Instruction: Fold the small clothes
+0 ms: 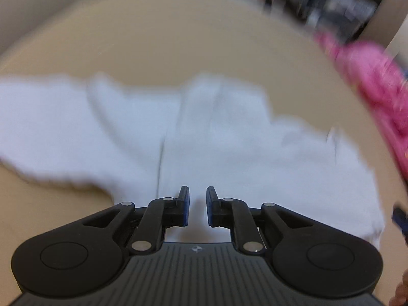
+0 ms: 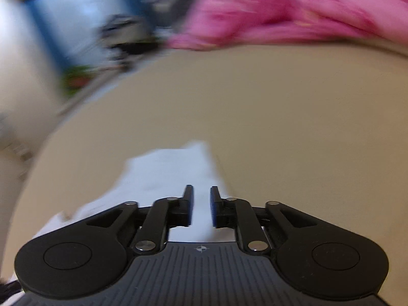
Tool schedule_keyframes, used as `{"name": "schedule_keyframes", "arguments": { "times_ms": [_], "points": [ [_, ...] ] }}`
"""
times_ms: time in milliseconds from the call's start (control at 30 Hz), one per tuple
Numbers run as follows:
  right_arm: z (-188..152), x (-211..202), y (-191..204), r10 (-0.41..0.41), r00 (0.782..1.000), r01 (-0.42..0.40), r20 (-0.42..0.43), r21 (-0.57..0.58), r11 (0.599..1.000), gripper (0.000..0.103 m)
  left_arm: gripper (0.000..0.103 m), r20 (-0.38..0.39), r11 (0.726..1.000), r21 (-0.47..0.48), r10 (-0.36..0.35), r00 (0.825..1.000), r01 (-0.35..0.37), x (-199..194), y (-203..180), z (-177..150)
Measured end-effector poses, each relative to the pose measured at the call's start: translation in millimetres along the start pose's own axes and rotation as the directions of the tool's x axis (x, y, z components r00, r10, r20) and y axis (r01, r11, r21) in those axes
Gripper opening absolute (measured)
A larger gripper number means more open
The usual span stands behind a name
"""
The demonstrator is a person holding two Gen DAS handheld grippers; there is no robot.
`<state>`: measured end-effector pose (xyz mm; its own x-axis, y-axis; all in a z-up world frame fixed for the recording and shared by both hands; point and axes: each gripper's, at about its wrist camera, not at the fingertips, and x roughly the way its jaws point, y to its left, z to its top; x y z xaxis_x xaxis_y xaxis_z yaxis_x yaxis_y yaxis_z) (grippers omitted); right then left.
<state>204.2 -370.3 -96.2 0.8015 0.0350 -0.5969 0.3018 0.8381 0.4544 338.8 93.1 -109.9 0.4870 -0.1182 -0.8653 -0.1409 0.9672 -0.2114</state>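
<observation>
A small white garment (image 1: 204, 132) lies spread across the beige table (image 1: 165, 46), blurred by motion, with a seam running toward me. My left gripper (image 1: 198, 191) hovers over its near part, jaws a narrow gap apart with only cloth seen below the gap. In the right wrist view one end of the white garment (image 2: 165, 170) reaches out onto the table (image 2: 280, 114). My right gripper (image 2: 201, 190) stands over that end, jaws slightly apart and nothing pinched between the pads.
A heap of pink clothing (image 1: 377, 84) lies along the table's right side, and the pink clothing (image 2: 267, 12) fills the far edge in the right wrist view. Beyond the table's left edge is blurred blue and dark clutter (image 2: 84, 33). A dark blue part (image 1: 399, 216) shows at the right border.
</observation>
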Motion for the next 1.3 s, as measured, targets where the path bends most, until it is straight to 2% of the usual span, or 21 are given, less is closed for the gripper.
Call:
{"name": "schedule_keyframes", "arguments": {
  "times_ms": [33, 67, 100, 133, 167, 233, 300, 333, 433, 500, 600, 667, 833, 933, 1133, 1233, 1300],
  "points": [
    [0.0, 15.5, -2.2, 0.034, 0.996, -0.034, -0.079, 0.003, 0.999, 0.031, 0.014, -0.005, 1.000, -0.003, 0.009, 1.000, -0.009, 5.3, 2.8, -2.0],
    [-1.5, 29.5, -6.4, 0.023, 0.988, -0.021, -0.153, 0.010, 1.000, 0.032, 0.014, 0.012, 1.000, -0.001, 0.005, 1.000, -0.005, 2.4, 3.6, 0.4],
    [-4.7, 41.8, -14.6, -0.038, 0.974, 0.043, -0.222, 0.016, 0.999, 0.031, 0.014, 0.023, 1.000, 0.002, 0.007, 1.000, -0.007, -2.5, 4.6, 5.1],
    [-7.1, 45.9, -23.0, -0.061, 0.970, 0.074, -0.237, 0.044, 0.996, 0.027, 0.018, 0.054, 1.000, 0.001, 0.016, 0.998, -0.016, -10.1, 7.9, 10.4],
    [-6.7, 45.2, -28.7, -0.043, 0.973, 0.063, -0.227, 0.082, 0.995, 0.023, 0.024, 0.109, 0.999, -0.007, 0.038, 0.993, -0.037, -20.9, 16.1, 17.1],
    [-1.9, 41.6, -24.0, -0.040, 0.976, 0.051, -0.212, 0.044, 0.998, 0.025, 0.037, 0.179, 0.994, -0.057, 0.107, 0.978, -0.099, -36.3, 41.4, 32.5],
    [1.0, 35.2, -13.2, -0.046, 0.987, 0.041, -0.153, -0.036, 0.998, 0.032, 0.038, 0.198, 0.976, -0.157, 0.178, 0.964, -0.148, -43.6, 78.5, 48.6],
    [2.3, 34.4, -9.7, -0.046, 0.989, 0.038, -0.138, -0.059, 0.998, 0.033, 0.038, 0.191, 0.961, -0.213, 0.218, 0.957, -0.177, -46.5, 99.3, 54.3],
    [1.6, 35.8, -3.4, -0.039, 0.990, 0.028, -0.135, -0.085, 0.996, 0.033, 0.038, 0.121, 0.883, -0.372, 0.354, 0.927, -0.288, -46.6, 162.8, 66.8],
    [-0.7, 46.3, -0.6, -0.037, 0.987, 0.022, -0.156, -0.098, 0.995, 0.033, 0.038, 0.048, 0.809, -0.474, 0.419, 0.907, -0.349, -41.5, 201.2, 69.4],
    [-7.1, 49.9, -0.8, -0.045, 0.979, 0.023, -0.197, -0.113, 0.993, 0.033, 0.038, -0.021, 0.716, -0.581, 0.461, 0.887, -0.386, -40.1, 238.2, 65.7],
    [-8.9, 54.9, 2.6, -0.061, 0.975, 0.034, -0.214, -0.126, 0.991, 0.033, 0.038, -0.034, 0.686, -0.613, 0.473, 0.880, -0.392, -38.8, 246.1, 64.8],
    [-9.1, 50.5, -1.9, -0.062, 0.974, 0.031, -0.220, -0.145, 0.989, 0.033, 0.038, -0.044, 0.675, -0.613, 0.488, 0.872, -0.409, -36.1, 245.2, 69.3],
    [-9.0, 49.7, -3.4, -0.060, 0.973, 0.028, -0.221, -0.144, 0.989, 0.033, 0.038, -0.044, 0.670, -0.620, 0.491, 0.870, -0.409, -44.5, 246.5, 58.6],
    [-8.6, 45.0, -6.7, -0.060, 0.973, 0.026, -0.223, -0.154, 0.988, 0.033, 0.039, -0.037, 0.660, -0.631, 0.499, 0.866, -0.407, -41.4, 252.9, 59.9],
    [-8.8, 44.3, -5.4, -0.065, 0.972, 0.027, -0.224, -0.170, 0.985, 0.033, 0.039, -0.029, 0.649, -0.647, 0.504, 0.863, -0.401, -41.8, 257.8, 60.7],
    [-9.5, 44.2, -3.7, -0.071, 0.972, 0.030, -0.223, -0.183, 0.983, 0.033, 0.039, -0.021, 0.632, -0.667, 0.512, 0.859, -0.394, -43.5, 261.5, 60.1]
  ]
}}
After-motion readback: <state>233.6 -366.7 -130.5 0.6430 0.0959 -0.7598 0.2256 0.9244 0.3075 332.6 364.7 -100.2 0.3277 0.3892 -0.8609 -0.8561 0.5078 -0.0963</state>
